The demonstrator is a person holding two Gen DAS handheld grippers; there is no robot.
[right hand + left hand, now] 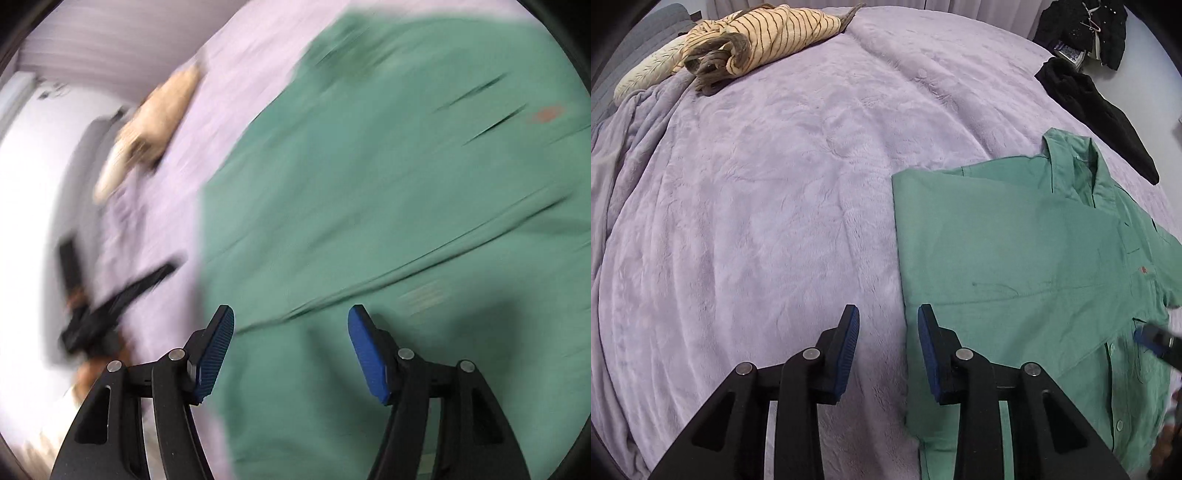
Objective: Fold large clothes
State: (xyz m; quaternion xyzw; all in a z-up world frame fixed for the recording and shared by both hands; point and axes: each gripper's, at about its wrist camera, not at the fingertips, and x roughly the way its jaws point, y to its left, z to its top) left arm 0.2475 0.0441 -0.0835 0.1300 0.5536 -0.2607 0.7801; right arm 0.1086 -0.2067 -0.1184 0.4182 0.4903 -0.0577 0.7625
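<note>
A green button-up shirt [1027, 258] lies flat on the lilac blanket [768, 221], collar towards the far right, one side folded over its front. My left gripper [888, 314] hovers over the shirt's left edge with its jaws apart; only blanket and the shirt's edge show between the blue pads. At the right rim, one blue pad [1145, 338] of my right gripper sits over the button placket. In the blurred right wrist view my right gripper [291, 314] stands open just above the green shirt [369, 184], holding nothing.
A striped tan garment [768, 33] is bunched at the far left of the bed beside a cream pillow [646, 74]. A black garment [1104, 114] drapes over the bed's far right edge, with dark clothes on hangers [1089, 26] behind.
</note>
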